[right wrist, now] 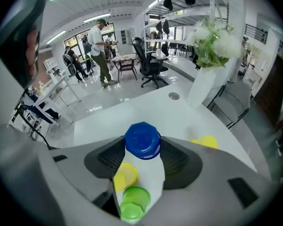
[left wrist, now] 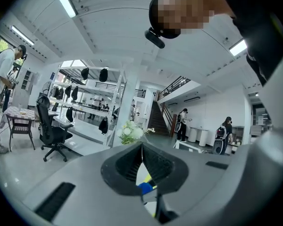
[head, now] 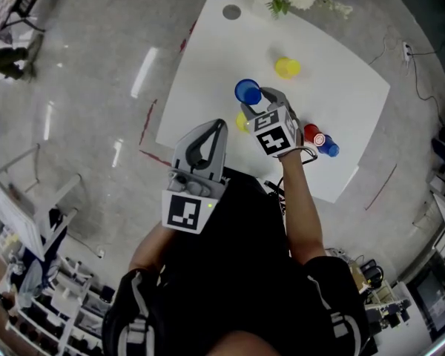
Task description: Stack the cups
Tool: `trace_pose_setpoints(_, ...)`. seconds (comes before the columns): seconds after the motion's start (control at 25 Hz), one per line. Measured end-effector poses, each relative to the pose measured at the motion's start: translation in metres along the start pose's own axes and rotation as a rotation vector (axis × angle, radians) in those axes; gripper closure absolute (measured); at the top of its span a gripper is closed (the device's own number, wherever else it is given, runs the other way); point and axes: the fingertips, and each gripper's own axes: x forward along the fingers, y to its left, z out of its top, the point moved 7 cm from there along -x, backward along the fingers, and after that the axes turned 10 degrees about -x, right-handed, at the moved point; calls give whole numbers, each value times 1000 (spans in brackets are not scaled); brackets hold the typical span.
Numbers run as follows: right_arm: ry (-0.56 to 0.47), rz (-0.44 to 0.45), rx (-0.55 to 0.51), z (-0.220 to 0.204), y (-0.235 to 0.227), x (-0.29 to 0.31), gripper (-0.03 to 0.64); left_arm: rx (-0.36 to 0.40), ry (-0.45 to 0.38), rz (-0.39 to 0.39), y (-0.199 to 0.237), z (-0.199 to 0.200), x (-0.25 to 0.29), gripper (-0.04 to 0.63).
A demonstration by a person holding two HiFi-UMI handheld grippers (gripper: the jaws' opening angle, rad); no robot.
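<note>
Blue cup is in your right gripper. The jaws are clamped on its sides near the tips, and its closed octagonal end faces the gripper cam. In the head view it sits at that gripper's front end, over the white table, w/ the marker cube behind it. Can't say for sure it's clear of the tabletop, but it looks carried, not resting.

Thru the gap btw the jaws, below it, are a yellow cup and a green cup. They're just beside each other, green nearer the cam. A second yellow cup stands apart, further up the table on the right. The head view also shows a red cup and a second blue cup close together, right of your right hand and apparently on their sides.

Left gripper has its jaws together w/ nothing btw them. It's held about level in front of you, left of the right gripper, and looks idle.

Step in hand, as I read it: the pick is done and you're carrying the blue cup to a base cup. I can't make out any stack, so the task is prob. early.

Next move:
- Pick the target. The yellow cup under the jaws looks nearest.
- Check orientation first. If the blue cup's mouth and the target's don't face the same way, it won't nest.
- Line up the blue cup's axis over the target and come down straight.
- Only then let the jaws part.

Risk: these cups look light, so a side nudge from a jaw could tip the yellow or the green one.
</note>
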Motion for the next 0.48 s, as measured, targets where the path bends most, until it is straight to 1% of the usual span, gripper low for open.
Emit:
trace_pose_setpoints(0.24, -119, -87, 50, -5, -2, -70, 370, 7, -16, -47, -32, -2, -14, 574)
trace_pose_setpoints(0.48, -176, -177, 107, -35, -1, -127, 370, 40, -39, -108, -58, -2, -25, 572)
